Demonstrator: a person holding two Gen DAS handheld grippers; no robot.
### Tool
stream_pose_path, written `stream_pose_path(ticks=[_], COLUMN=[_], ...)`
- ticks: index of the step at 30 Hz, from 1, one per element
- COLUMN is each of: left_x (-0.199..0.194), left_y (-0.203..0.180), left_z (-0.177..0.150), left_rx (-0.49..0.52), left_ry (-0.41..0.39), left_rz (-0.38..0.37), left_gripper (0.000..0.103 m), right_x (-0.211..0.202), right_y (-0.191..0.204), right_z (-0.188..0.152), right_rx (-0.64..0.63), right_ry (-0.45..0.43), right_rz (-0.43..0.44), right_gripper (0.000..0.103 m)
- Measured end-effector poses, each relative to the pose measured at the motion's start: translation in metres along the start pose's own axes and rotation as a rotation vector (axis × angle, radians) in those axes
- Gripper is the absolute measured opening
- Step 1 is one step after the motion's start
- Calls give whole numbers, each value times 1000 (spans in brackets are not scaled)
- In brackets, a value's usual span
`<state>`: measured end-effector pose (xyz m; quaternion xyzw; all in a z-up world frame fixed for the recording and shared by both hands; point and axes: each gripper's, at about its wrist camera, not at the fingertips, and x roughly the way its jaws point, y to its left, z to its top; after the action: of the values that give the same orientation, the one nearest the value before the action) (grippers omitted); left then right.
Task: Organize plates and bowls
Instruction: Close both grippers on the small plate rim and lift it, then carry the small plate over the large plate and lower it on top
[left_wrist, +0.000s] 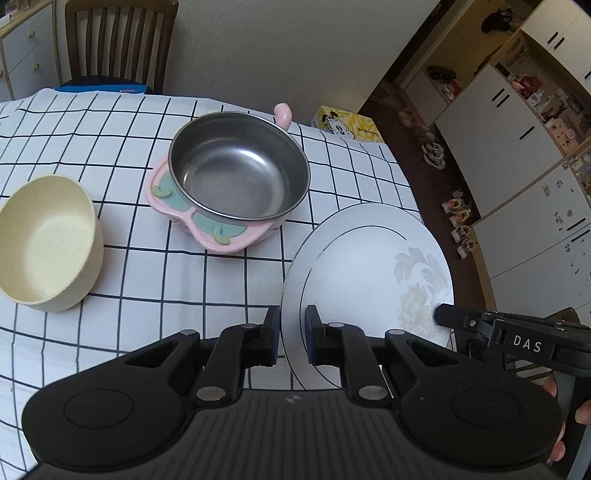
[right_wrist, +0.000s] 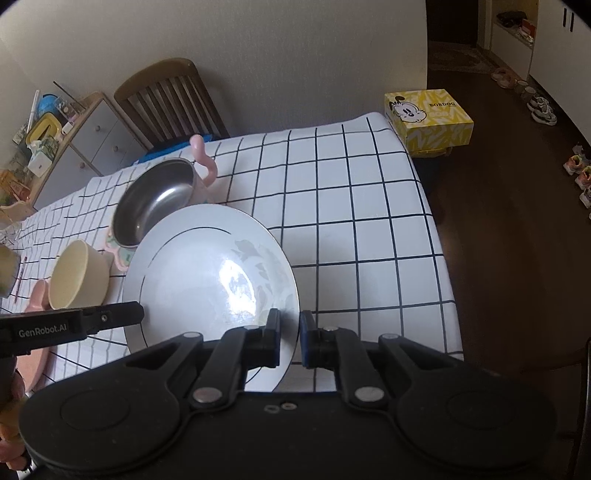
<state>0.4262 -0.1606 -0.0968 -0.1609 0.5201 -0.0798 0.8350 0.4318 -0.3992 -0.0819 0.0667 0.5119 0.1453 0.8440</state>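
A white plate with a thin dark ring and a pale flower print hangs tilted above the checked tablecloth. My left gripper is shut on its left rim, and my right gripper is shut on its right rim; the plate fills the middle of the right wrist view. Behind it a steel bowl sits in a pink and teal holder. A cream bowl stands at the left. The right gripper's fingers show at the plate's far edge.
The tablecloth drops off at the table's right edge onto dark floor. A wooden chair stands behind the table, and a yellow box sits beyond the far corner. Shoes line the floor by white cupboards. A drawer unit is at the left.
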Motion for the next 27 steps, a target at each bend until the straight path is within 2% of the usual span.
stream_pose_path(ticks=[5,13,27], left_x=[-28,-73,-138], left_y=[10,41,115], left_z=[-11,-38,-111], left_rx=[-4,-14,-59], left_ry=[-5,-9,5], left_rz=[-7,-5,-24], left_gripper=[13,13,13], right_x=[-21,-39,-53], right_y=[19,58,137], right_z=[-9,-38,-106], right_rx=[2,-4,-29], right_ry=[-23,-5,29], right_rz=[-4,19,34], right_gripper=[10,10,10])
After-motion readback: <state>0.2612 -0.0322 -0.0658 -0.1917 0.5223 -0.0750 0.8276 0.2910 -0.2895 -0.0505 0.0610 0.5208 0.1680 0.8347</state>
